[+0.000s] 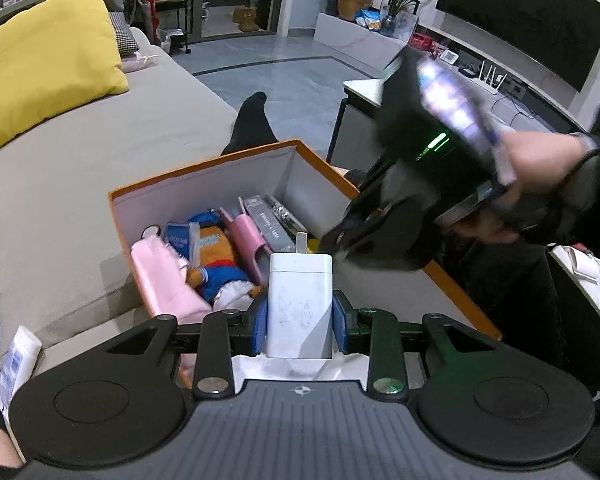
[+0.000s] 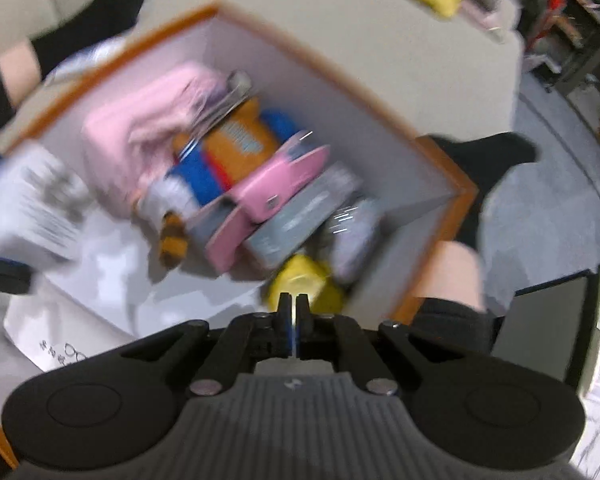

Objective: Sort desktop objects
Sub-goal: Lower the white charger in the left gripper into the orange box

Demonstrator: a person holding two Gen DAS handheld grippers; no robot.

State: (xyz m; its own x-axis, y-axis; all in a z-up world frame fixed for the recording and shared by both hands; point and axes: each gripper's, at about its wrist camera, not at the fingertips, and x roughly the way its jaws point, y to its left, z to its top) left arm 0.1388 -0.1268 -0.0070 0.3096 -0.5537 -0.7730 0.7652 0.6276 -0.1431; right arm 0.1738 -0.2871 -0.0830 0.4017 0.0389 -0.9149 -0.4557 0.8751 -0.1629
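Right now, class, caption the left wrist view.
Left gripper holds a white charger over the orange box.

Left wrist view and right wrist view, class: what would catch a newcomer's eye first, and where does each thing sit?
First comes the white charger, clamped between the left gripper pads just above the near edge of the orange box. Inside the box, a pink case lies across an orange-and-blue plush toy. The right gripper, jaws nearly together, hangs over something yellow in the box's corner.
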